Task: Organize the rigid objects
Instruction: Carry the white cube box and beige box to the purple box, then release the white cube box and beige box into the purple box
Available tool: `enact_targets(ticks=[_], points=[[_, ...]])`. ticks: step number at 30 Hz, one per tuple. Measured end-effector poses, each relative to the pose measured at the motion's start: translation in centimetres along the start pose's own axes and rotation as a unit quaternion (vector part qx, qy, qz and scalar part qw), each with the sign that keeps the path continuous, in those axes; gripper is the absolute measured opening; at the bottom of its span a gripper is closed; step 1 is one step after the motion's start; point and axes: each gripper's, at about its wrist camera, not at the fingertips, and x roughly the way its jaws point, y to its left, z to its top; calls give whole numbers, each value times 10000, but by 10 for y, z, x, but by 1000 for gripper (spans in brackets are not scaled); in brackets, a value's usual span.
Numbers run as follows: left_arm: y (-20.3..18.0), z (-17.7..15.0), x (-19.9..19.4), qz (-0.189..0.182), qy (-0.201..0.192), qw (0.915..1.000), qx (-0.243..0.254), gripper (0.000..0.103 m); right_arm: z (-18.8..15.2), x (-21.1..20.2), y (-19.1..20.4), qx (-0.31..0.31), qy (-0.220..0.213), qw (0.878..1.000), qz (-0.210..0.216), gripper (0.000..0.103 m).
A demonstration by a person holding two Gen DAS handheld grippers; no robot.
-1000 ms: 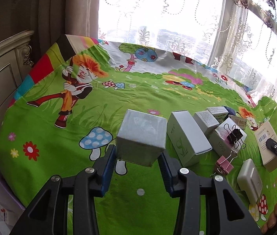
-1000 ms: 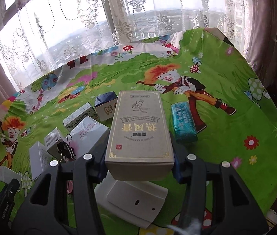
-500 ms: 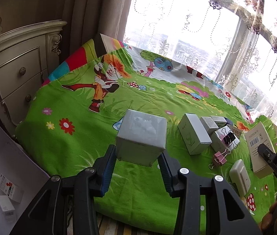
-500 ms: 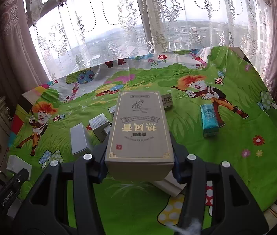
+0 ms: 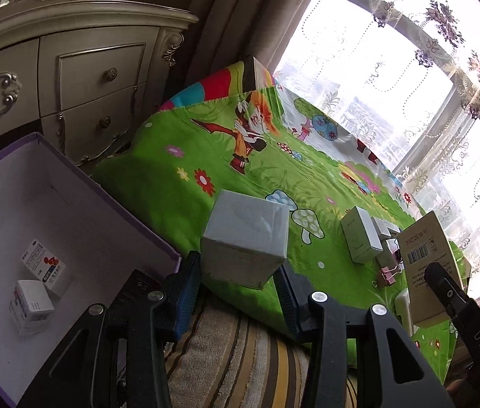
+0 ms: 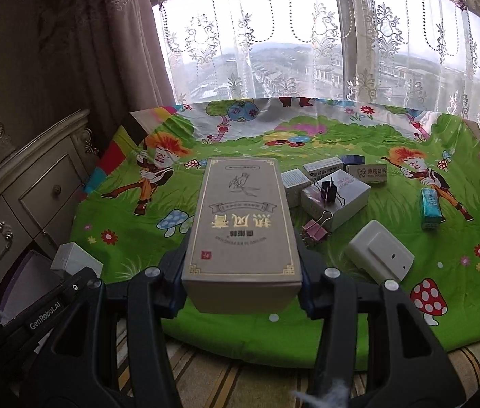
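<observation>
The left gripper (image 5: 240,278) is clenched on a small white cube box (image 5: 246,238), its blue pads pressing the box's two sides, and holds it up clear of the green cartoon cloth (image 5: 178,183), over the cloth's near edge. To its left, below, sits an open purple-edged storage box (image 5: 80,204) with a white inside; two small medicine cartons (image 5: 36,285) lie on its floor, near the left side. A cream cabinet with drawers (image 5: 80,78) stands beyond the storage box.

The right gripper (image 6: 243,285) grasps a long tan box with gold lettering (image 6: 243,221), clamped at its near end so that the box runs away from the camera, raised above the cloth. In the left wrist view the same tan box shows at the right edge with its barcode side turned towards the camera.

On the cloth, right of the tan box, several things remain: a cluster of small white cartons (image 6: 335,193) with a black binder clip (image 6: 328,190) on top of one, a pink binder clip (image 6: 314,229) just near of them, a white plastic adapter-like block (image 6: 379,255) nearer and to the right, and a teal packet (image 6: 430,207) well to the right. A lace curtain (image 6: 307,34) hangs over the window at the far side, and a striped surface (image 6: 240,380) shows beneath the cloth's near edge.
</observation>
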Motion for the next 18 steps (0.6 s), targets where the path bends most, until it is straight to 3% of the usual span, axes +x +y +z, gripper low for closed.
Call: enact_targets(ticks=[6,10,15,18], points=[[68,2,-20,160,76,9958,-902,44,-11,-7,50,-450,339,9962,663,55],[112,8,-37,458,-100,9908,-1273,44,-24,-11,91,-860,565,9873,1212,55],[152,11,-49,721,-221,9834,-1649,44,-45,-16,143,-1490,804,9693,1781,55],[168,11,-52,841,-267,9781,-1884,44,-59,-20,170,-1917,974,9514,2206,56]])
